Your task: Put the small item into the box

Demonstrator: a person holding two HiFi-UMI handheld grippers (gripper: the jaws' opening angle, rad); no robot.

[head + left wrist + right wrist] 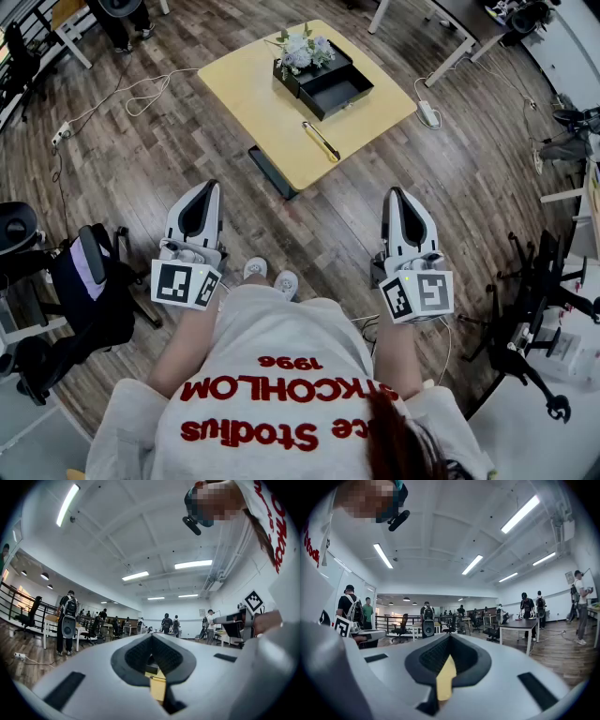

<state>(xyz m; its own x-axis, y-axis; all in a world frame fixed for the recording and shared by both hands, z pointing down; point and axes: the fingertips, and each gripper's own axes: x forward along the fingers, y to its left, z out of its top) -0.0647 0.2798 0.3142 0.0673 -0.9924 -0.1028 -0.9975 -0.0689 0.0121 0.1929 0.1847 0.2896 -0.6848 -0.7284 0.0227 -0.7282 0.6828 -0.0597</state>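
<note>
A low yellow table (253,89) stands on the wooden floor ahead of me. On it sits a black box (328,82) with its drawer pulled out and white flowers (302,52) on top. A thin dark-and-gold item (321,141) lies near the table's front edge. I hold both grippers level in front of my body, well short of the table. My left gripper (208,186) is shut and empty, and so is my right gripper (395,191). In the left gripper view (151,635) and the right gripper view (450,637) the jaws meet, with the yellow table showing through the gap.
A black office chair (89,281) stands at my left and a black stand with cables (534,309) at my right. A power strip (428,114) and loose cables lie on the floor beside the table. Several people stand among desks far off.
</note>
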